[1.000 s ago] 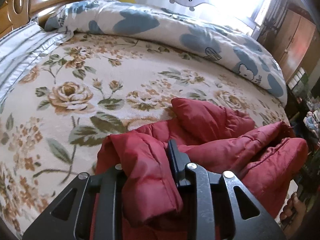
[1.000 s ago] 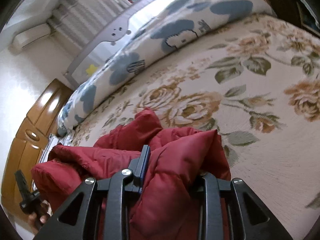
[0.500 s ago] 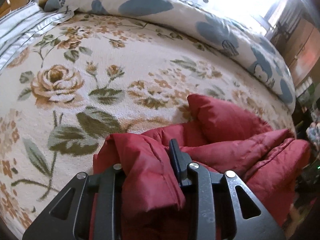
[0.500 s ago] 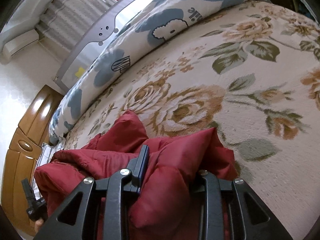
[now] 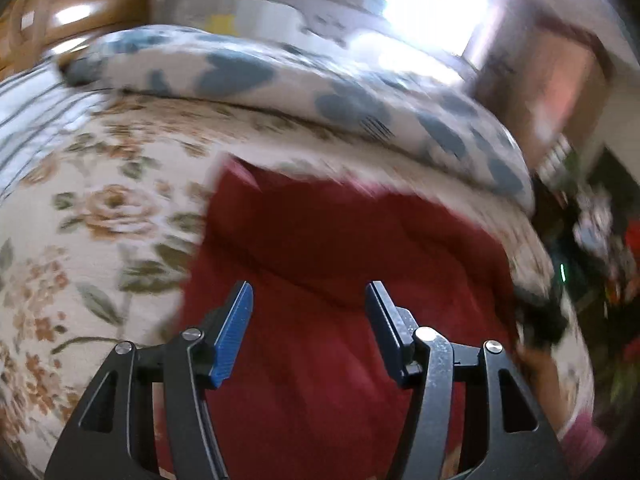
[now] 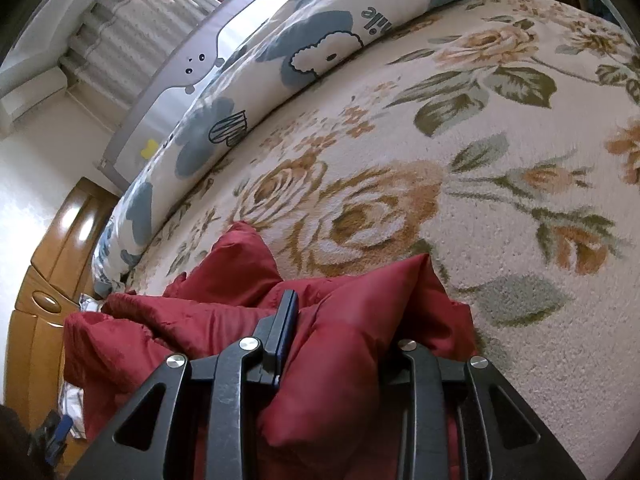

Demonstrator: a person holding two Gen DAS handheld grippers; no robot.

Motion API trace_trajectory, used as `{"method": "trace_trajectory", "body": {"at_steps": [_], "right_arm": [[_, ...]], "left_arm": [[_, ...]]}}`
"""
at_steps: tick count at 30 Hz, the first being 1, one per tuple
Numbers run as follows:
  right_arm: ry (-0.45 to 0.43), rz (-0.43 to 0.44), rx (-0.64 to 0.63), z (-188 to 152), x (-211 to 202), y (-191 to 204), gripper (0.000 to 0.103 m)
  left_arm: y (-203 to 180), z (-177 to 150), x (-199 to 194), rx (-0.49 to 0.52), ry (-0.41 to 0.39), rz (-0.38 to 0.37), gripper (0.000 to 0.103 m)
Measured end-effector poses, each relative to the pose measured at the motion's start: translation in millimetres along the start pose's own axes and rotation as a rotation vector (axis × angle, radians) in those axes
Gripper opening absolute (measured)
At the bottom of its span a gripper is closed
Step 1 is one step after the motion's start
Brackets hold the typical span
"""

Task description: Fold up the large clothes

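A red padded jacket (image 5: 340, 240) lies on the floral bedspread (image 5: 80, 216). My left gripper (image 5: 308, 304) is open and empty just above the jacket; its blue pads (image 5: 234, 332) are apart. This view is blurred by motion. In the right wrist view the same jacket (image 6: 224, 312) is bunched up, and my right gripper (image 6: 340, 320) is shut on a thick fold of it (image 6: 360, 312). The right finger is hidden under the fabric.
A rolled white-and-blue duvet (image 6: 304, 48) lies along the far side of the bed, against a grey bed rail (image 6: 192, 64). A wooden headboard (image 6: 60, 260) stands at the left. Wooden cupboards (image 5: 560, 92) and clutter stand past the bed's right edge.
My left gripper has opened and let go of the jacket fold, and its view has swung quickly. The jacket now lies flatter under it. My right gripper still holds its fold.
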State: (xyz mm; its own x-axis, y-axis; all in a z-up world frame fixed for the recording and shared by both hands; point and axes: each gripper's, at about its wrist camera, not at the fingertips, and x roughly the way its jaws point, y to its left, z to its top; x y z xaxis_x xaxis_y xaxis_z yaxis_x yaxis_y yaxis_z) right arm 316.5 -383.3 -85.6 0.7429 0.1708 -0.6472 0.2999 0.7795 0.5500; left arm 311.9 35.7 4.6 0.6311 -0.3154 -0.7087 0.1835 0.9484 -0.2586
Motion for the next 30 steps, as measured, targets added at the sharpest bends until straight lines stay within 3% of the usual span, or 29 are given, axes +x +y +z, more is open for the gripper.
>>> {"method": "trace_trajectory", "body": {"at_steps": [4, 8, 10, 14, 17, 20, 21, 23, 25, 30], "right_arm": [[0.012, -0.026, -0.033, 2, -2, 8, 0.033], [0.028, -0.046, -0.095, 8, -14, 21, 0.039], [0.011, -0.024, -0.112, 12, -34, 29, 0.046], [-0.099, -0.007, -0.173, 1, -87, 45, 0.077], [-0.166, -0.03, -0.329, -26, -114, 70, 0.082], [-0.089, -0.063, -0.499, -48, -100, 96, 0.081], [-0.018, -0.096, -0.576, -57, -82, 105, 0.081], [0.086, -0.123, -0.613, -64, -53, 106, 0.081], [0.143, -0.148, -0.588, -62, -29, 95, 0.081], [0.15, -0.129, -0.443, -40, -4, 67, 0.084]], "left_arm": [[-37, -24, 29, 0.138, 0.075, 0.074, 0.058], [-49, -43, 64, 0.209, 0.103, 0.239, 0.059], [-44, -43, 71, 0.192, 0.098, 0.25, 0.061], [-40, -40, 75, 0.181, 0.087, 0.271, 0.061], [-39, -38, 79, 0.188, 0.085, 0.28, 0.061], [-38, -39, 79, 0.18, 0.085, 0.275, 0.061], [-37, -39, 80, 0.178, 0.087, 0.273, 0.061], [-34, -38, 79, 0.176, 0.089, 0.274, 0.061], [-31, -36, 79, 0.178, 0.087, 0.286, 0.061], [-13, -25, 88, 0.112, 0.115, 0.26, 0.063]]}}
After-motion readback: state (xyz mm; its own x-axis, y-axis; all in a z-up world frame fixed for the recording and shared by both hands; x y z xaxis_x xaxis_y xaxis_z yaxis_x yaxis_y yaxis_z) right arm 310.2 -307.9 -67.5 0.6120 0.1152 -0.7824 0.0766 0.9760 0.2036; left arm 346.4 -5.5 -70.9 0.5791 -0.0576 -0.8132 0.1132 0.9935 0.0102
